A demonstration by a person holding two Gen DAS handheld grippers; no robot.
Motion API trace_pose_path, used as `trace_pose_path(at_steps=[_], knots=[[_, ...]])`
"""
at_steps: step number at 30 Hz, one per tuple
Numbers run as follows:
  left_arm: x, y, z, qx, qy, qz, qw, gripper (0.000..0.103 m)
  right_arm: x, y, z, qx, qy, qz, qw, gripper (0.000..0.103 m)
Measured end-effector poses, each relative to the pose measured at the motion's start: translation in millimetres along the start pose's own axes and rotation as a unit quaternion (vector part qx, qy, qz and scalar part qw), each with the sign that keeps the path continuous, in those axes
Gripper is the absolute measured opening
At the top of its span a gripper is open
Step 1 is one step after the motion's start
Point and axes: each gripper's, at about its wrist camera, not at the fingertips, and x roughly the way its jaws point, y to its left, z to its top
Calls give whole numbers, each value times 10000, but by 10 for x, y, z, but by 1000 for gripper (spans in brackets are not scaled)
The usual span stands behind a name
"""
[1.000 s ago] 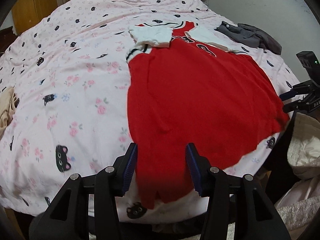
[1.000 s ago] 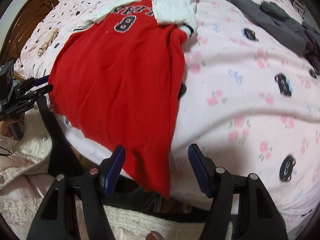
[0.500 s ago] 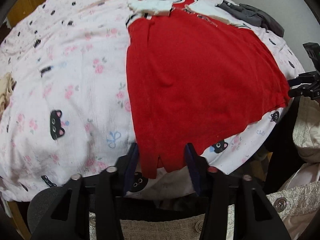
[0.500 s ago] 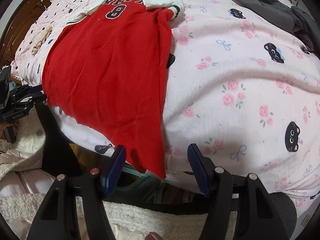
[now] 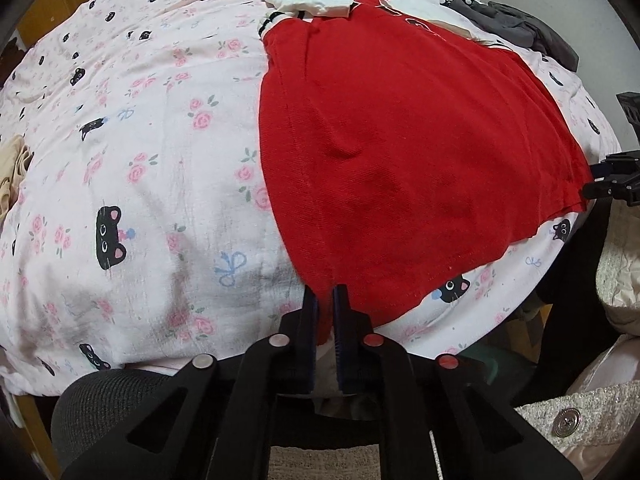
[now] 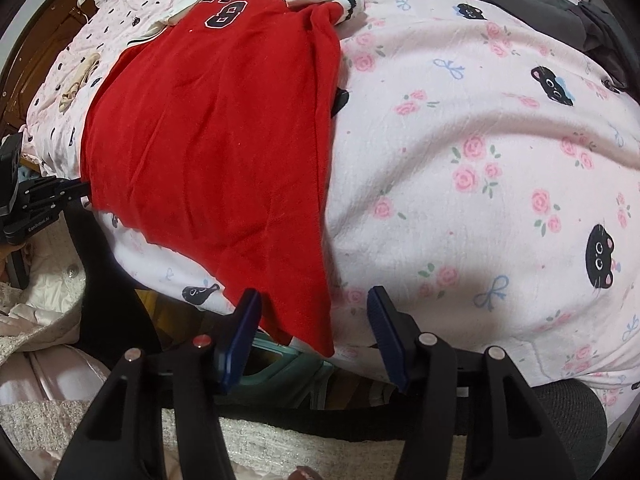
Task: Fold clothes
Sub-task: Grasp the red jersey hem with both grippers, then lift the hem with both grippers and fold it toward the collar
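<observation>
Pinching red shirt (image 5: pixel 400 152) hem corner: left hand-held gripper (image 5: pixel 325 312) clamped | right hand-held gripper (image 6: pixel 312 320) closing astride other corner, not gripping | shirt stretches away across bed (image 5: pixel 140 140)

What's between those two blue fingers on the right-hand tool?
In the right wrist view, the red shirt's hem corner hangs between the closing right gripper's pads, untouched.

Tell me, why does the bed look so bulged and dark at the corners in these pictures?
Left wrist view: the fisheye lens bows the bedspread and blackens the corners; the red shirt stays sharp. Right wrist view: same bulge, and a soft shadow falls beside the right gripper.
</observation>
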Motion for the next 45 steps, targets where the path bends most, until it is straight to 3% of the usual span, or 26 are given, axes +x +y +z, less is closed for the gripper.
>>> trace_pose_path(at_steps=[4,8,12,17,30,34,45], knots=[[-3,14,-11,-63,-22,-33,10000,2,12,14,-10,15,-11,65,10000,55],[20,28,-9,-149,-16,-114,9998,2,67,46,-10,21,16,143,9999,43],[0,70,-21,-284,-68,-293,9991,1,113,118,-12,-53,24,180,9998,20],[-113,100,-64,-364,-246,-348,9984,1,95,135,-24,-37,-50,192,9998,8],[-662,164,9,-324,-777,-438,9955,1,-232,211,12,-224,-258,544,9979,4],[-769,106,177,-413,-984,-564,9927,1,-328,243,56,-247,-340,751,9963,4],[-1153,443,586,-721,-1638,-777,9808,1,-725,91,277,120,-899,1464,9851,4]])
